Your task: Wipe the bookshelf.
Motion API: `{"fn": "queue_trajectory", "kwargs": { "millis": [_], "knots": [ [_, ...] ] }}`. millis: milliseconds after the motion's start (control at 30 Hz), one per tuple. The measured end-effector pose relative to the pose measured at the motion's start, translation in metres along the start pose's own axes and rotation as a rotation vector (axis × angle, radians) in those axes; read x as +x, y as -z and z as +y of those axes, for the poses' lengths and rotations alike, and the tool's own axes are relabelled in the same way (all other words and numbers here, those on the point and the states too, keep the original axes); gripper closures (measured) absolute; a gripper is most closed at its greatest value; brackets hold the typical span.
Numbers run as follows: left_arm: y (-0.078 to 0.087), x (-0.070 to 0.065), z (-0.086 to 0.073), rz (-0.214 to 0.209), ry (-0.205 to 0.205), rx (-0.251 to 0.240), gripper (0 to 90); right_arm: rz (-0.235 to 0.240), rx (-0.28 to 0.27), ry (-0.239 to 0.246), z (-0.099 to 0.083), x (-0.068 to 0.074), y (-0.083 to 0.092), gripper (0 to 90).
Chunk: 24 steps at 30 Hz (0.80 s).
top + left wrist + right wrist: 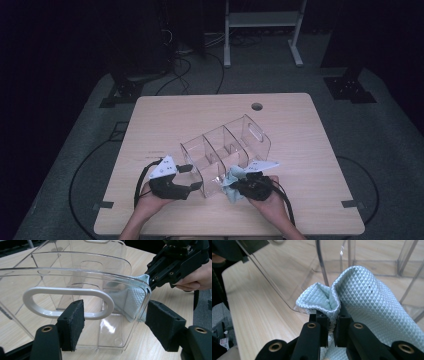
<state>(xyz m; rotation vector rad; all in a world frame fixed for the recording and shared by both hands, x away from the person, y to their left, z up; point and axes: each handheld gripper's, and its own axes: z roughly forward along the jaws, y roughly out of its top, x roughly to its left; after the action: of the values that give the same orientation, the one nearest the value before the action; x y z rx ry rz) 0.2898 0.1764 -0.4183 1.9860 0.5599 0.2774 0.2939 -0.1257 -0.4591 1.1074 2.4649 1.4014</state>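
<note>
A clear plastic organizer (225,145) with several compartments stands slantwise in the middle of the wooden table (300,150). My left gripper (190,177) is at its near end wall, jaws apart. In the left gripper view, the left gripper (117,325) has one pad in front of the white-rimmed handle slot (67,291) and the other past the wall's corner, neither pressing. My right gripper (331,322) is shut on a fold of a light blue waffle-textured cloth (362,295). The cloth (132,300) lies against the organizer's (75,272) near corner.
A round cable hole (257,106) sits near the table's far edge. Beyond the table, a white stand (262,30) and cables lie on the dark floor. Both hands rest near the front edge.
</note>
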Motion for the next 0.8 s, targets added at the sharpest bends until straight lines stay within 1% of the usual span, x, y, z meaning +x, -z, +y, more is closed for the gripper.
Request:
{"fn": "queue_trajectory", "kwargs": {
  "millis": [100,133,200,300,400,500,533,567,600,733,800],
  "knots": [
    [0.007,0.004,-0.001,0.005,0.008,-0.004,27.8,0.011,-0.059,0.018,0.01,0.007,0.012,84.2],
    [0.009,0.006,-0.002,0.013,0.01,-0.007,27.8,0.012,-0.065,0.023,0.011,0.008,0.013,84.2],
    [0.013,0.012,-0.003,0.03,0.025,-0.015,27.8,0.008,-0.053,0.024,0.009,0.007,0.011,84.2],
    [0.016,0.021,-0.005,0.064,0.032,-0.021,27.8,0.016,-0.027,0.004,0.004,0.004,0.006,84.2],
    [0.015,0.031,-0.007,0.092,0.052,-0.016,27.7,0.024,-0.037,0.017,0.007,0.007,0.008,84.1],
    [0.014,0.04,-0.007,0.112,0.06,-0.015,27.8,0.031,-0.042,0.019,0.007,0.008,0.01,84.2],
    [0.013,0.043,-0.006,0.125,0.06,-0.011,27.7,0.034,-0.039,0.017,0.007,0.008,0.01,84.1],
    [0.012,0.045,-0.006,0.13,0.061,-0.015,27.7,0.037,-0.038,0.015,0.007,0.007,0.01,84.2],
    [0.011,0.048,-0.006,0.126,0.075,-0.021,27.7,0.038,-0.037,0.015,0.007,0.007,0.01,84.2],
    [0.004,0.054,-0.003,0.133,0.069,0.0,27.2,0.041,-0.032,0.012,0.006,0.006,0.011,84.1],
    [0.002,0.056,-0.001,0.136,0.072,0.001,27.1,0.045,-0.034,0.009,0.005,0.006,0.012,84.1]
  ]
}}
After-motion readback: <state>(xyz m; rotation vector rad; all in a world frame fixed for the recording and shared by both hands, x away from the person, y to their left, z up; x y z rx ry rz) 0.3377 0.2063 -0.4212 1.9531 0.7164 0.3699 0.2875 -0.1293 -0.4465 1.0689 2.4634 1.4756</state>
